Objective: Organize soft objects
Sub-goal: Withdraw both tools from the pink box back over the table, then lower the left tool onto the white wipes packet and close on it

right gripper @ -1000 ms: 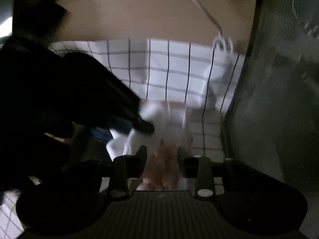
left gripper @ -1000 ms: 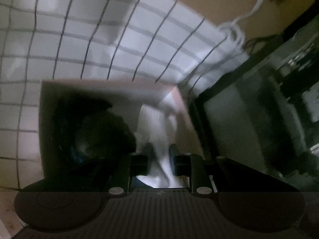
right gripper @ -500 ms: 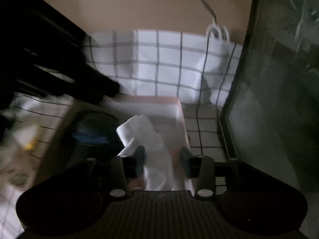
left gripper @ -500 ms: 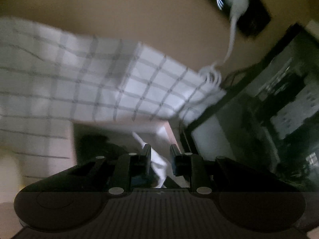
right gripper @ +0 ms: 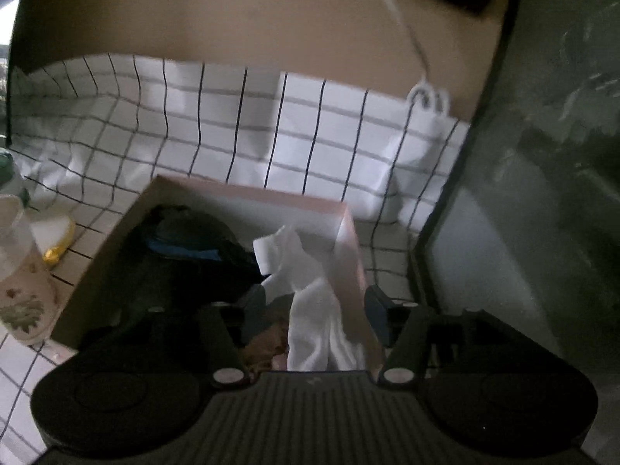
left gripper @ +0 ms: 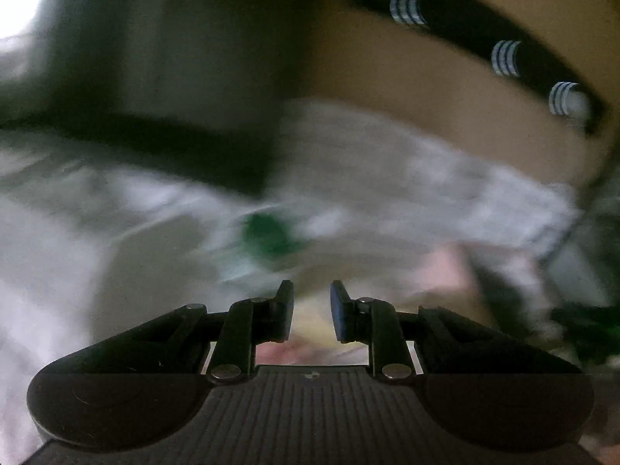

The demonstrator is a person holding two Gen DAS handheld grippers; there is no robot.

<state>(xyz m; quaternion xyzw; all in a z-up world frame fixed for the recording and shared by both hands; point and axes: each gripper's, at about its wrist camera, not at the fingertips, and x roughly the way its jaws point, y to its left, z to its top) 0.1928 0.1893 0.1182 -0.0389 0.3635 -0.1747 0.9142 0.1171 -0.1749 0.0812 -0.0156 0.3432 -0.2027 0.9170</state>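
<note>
In the right wrist view a pink box [right gripper: 345,232] sits on the checked cloth. A white sock [right gripper: 310,302] hangs over its right inner side and dark clothes [right gripper: 193,248] fill its left part. My right gripper [right gripper: 316,310] is open above the box, its fingers on either side of the sock and the box wall. The left wrist view is heavily blurred. My left gripper [left gripper: 310,312] is open and empty above a blurred white cloth [left gripper: 387,178] with a green spot [left gripper: 271,232].
A dark glass tank [right gripper: 542,193] stands right of the box. A patterned cup [right gripper: 23,294] and a yellow item [right gripper: 58,248] lie to its left. A white cable [right gripper: 410,38] hangs from the tan wall. A black strip with striped plugs [left gripper: 503,58] is on the wall.
My left gripper has let go of the white sock and swung away to the left. The sock now lies in the box. My right gripper's fingers have spread wider.
</note>
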